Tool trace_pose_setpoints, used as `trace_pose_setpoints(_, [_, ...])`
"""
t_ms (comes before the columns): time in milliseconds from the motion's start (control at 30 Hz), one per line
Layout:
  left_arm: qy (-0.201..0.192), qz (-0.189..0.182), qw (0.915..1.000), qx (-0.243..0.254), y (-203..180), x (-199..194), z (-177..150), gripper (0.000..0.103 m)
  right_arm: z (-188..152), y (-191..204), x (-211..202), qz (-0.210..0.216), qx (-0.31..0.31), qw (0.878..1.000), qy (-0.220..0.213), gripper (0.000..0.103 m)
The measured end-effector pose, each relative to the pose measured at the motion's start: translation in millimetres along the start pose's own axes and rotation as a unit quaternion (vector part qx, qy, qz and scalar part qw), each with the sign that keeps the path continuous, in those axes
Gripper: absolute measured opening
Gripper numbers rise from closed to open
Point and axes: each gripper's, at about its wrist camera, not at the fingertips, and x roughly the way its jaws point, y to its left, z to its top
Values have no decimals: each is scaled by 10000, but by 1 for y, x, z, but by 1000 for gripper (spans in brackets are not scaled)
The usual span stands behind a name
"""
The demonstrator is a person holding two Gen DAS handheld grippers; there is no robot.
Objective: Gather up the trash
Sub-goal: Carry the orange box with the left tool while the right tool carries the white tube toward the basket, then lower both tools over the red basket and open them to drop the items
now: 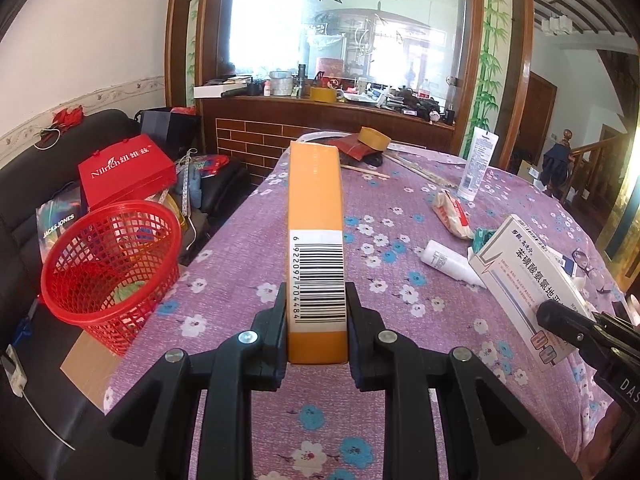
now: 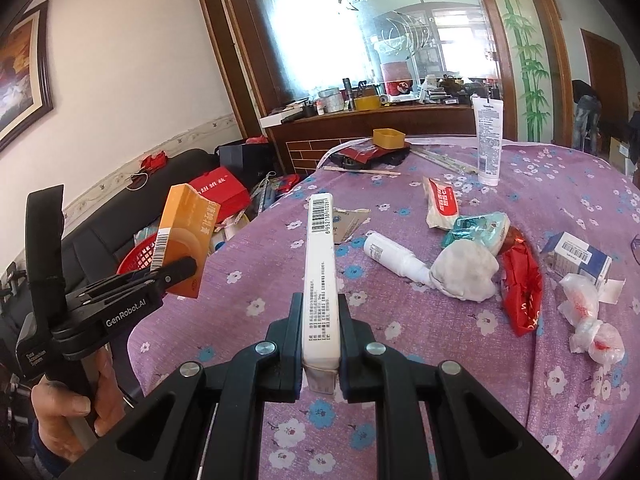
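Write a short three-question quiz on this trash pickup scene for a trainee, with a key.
1. True or false: the left gripper is clamped on an orange box.
2. What does the right gripper hold? A) a red wrapper B) a white box C) a lotion tube
3. Fill in: the red mesh basket stands beside the table's ___ edge in the left wrist view.

Key:
1. True.
2. B, the white box; the red wrapper and lotion tube remain on the table.
3. Left.
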Motion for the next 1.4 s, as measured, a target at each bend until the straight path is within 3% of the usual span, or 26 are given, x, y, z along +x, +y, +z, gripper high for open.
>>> trace_pose_setpoints(333, [-74,175,9996,-196,32,-10,10,23,18,23,17,297,-168,9994,112,14])
trace_pose_setpoints(900, [-70,608,9947,-825,132,-26,20,23,51,76,55,1004,-358,9935,396,15])
trace_pose_setpoints(1100, [56,910,9892,-1152,183,-23,17,23,65,108,81,1376,-481,9869,692,15])
trace_pose_setpoints(1400, [265,993,9847,-1408,231,0,23,23,88,176,132,1703,-797,9779,912,15])
